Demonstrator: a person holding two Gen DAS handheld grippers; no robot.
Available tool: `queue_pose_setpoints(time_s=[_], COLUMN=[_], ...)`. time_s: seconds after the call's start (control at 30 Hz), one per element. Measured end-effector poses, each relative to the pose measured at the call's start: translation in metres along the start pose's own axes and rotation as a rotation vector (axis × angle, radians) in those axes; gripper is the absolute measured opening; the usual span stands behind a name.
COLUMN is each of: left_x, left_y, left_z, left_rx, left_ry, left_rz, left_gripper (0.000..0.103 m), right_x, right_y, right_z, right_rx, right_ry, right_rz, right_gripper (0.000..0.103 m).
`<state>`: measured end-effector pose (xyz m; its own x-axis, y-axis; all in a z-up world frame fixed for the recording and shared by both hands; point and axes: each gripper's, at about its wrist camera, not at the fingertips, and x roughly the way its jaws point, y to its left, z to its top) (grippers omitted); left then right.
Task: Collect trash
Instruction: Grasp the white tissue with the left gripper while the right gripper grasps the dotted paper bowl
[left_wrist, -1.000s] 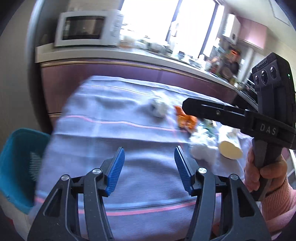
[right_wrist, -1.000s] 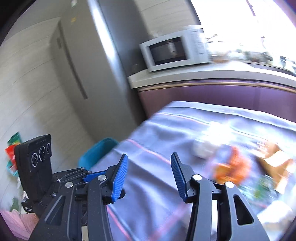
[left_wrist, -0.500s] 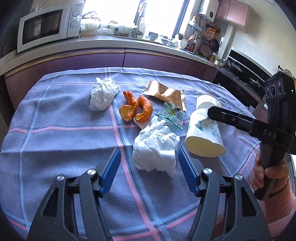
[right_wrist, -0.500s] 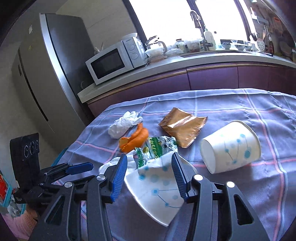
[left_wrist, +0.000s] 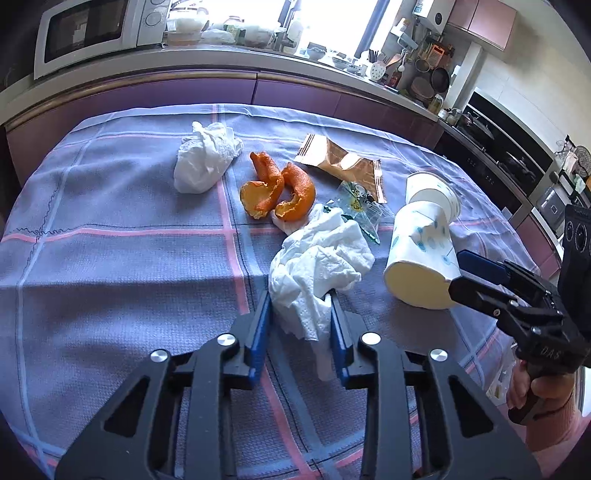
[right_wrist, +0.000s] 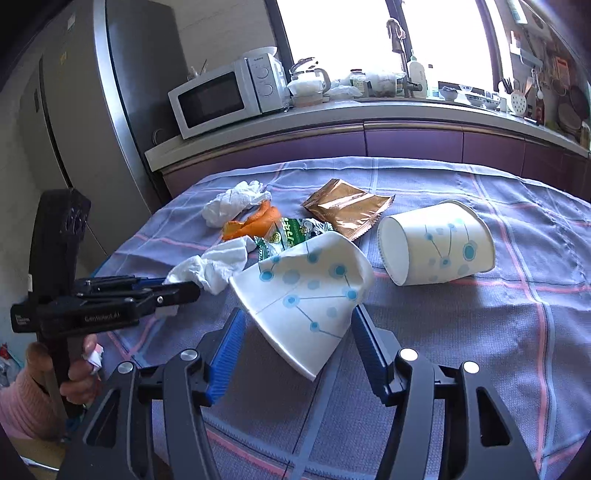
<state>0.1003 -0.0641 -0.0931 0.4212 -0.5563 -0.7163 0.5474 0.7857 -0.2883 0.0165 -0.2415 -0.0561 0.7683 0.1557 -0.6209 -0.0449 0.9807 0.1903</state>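
Note:
Trash lies on a lilac checked tablecloth (left_wrist: 110, 258). My left gripper (left_wrist: 299, 314) is closing, and its blue pads pinch the near end of a crumpled white tissue (left_wrist: 317, 262), also seen in the right wrist view as the tissue (right_wrist: 210, 267) at the left gripper (right_wrist: 184, 290). My right gripper (right_wrist: 299, 328) is opening, with a crushed dotted paper cup (right_wrist: 306, 291) lying loose between its jaws. Behind lie a second paper cup (right_wrist: 436, 243) on its side, orange peel (left_wrist: 277, 188), a bronze wrapper (left_wrist: 340, 162), a green wrapper (right_wrist: 288, 234) and another tissue (left_wrist: 205, 162).
A purple kitchen counter runs behind the table, with a white microwave (right_wrist: 229, 96) on it and a steel fridge (right_wrist: 92, 110) at the left. A stove and oven (left_wrist: 498, 147) stand at the far right. A person's hand (right_wrist: 81, 369) in a pink sleeve holds the left gripper.
Both grippers swung in over the table and came down onto the trash. The left jaws narrowed onto the near tissue. The right jaws spread wider around the crushed cup.

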Motion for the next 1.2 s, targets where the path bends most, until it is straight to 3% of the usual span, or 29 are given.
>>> queue_pose_setpoints(time_s=[0.1,0.2,0.47,0.6,0.83,1.2], left_x=[-0.001,-0.005,-0.026,-0.040,-0.066,-0.115], left_y=[0.004,0.008,0.015,0.019,0.031,0.059], left_z=[-0.001,-0.002,-0.004,-0.008,-0.015,-0.031], left_rx=[-0.017,-0.032,-0.051,-0.055,-0.071,-0.116], left_ry=[0.003,-0.002,-0.044,-0.069,-0.111,-0.182], left_rz=[0.003,-0.005,-0.009,-0.003,0.021,0.093], left_gripper=[0.016,0.013,0.012,0.012,0.011,0.011], right_x=[0.001,0.005,0.002,-0.003,-0.016,-0.005], right_y=[0.005,0.007,-0.002,-0.004,0.000,0.041], right_z=[-0.003,-0.006,-0.006,-0.004,0.004,0.031], right_rx=[-0.024,-0.047,-0.004,0.016,0.029,-0.007], right_ry=[-0.003,0.003,-0.011,-0.029,-0.076,-0.088], right_rz=[-0.032,-0.070,-0.069,-0.054,-0.002,0.193], right_gripper=[0.058,0.057,0.029,0.007,0.007,0.007])
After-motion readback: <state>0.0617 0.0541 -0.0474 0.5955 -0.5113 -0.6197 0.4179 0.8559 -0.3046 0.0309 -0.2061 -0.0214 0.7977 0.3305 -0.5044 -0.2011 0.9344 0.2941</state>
